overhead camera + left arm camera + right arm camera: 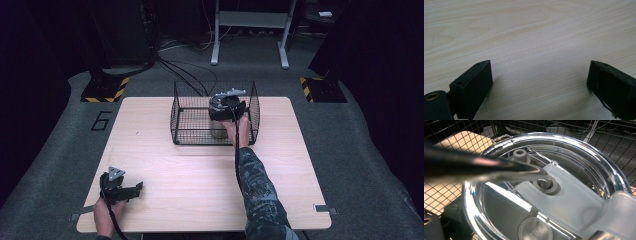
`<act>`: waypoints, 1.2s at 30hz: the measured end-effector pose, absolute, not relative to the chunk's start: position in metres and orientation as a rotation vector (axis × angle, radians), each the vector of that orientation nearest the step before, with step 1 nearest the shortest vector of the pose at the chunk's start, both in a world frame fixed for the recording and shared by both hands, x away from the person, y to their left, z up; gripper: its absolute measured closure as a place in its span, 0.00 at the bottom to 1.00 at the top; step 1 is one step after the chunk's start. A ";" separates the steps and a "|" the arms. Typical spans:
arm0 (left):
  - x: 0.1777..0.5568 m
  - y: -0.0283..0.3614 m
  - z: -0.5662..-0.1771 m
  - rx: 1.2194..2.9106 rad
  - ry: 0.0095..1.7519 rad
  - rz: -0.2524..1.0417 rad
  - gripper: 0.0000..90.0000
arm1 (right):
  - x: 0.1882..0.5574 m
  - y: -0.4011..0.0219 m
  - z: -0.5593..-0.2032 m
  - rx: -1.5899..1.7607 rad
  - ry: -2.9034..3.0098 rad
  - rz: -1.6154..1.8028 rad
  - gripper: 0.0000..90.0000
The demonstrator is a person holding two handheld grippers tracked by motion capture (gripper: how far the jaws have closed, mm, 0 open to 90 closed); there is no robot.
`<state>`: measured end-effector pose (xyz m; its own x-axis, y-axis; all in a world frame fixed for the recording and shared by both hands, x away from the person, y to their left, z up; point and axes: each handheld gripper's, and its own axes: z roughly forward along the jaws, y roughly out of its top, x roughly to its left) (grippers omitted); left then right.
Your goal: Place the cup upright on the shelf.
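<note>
Counting one tumbler (lidded) inside one wire basket.

We see a light wooden table; a black wire-mesh basket sits at its far edge.

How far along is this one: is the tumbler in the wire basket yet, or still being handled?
The tumbler already sits inside the wire basket. The right hand-held gripper is in the basket over its clear lid; its grip cannot be told. Withdrawal looks left. The left hand-held gripper idles open.
</note>
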<state>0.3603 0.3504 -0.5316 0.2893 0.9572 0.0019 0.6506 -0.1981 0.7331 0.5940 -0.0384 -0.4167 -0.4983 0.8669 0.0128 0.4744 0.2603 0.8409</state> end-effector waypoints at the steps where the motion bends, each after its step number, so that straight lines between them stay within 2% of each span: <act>1: 0.360 0.350 -0.532 1.923 1.434 0.639 0.07 | 0.594 -0.038 -0.416 1.207 2.090 1.130 0.03; 16: 0.360 0.350 -0.532 1.932 1.435 0.631 0.07 | 0.580 -0.047 -0.395 1.213 2.170 1.114 0.00; 36: 0.360 0.350 -0.532 1.922 1.435 0.638 0.07 | 0.517 -0.067 -0.347 1.043 2.263 1.111 0.00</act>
<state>0.3603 0.3498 -0.5324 0.2834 0.9590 0.0018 0.6441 -0.1918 0.7405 0.5172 -0.0673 -0.3470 -0.6360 0.7709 -0.0353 0.4438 0.4027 0.8005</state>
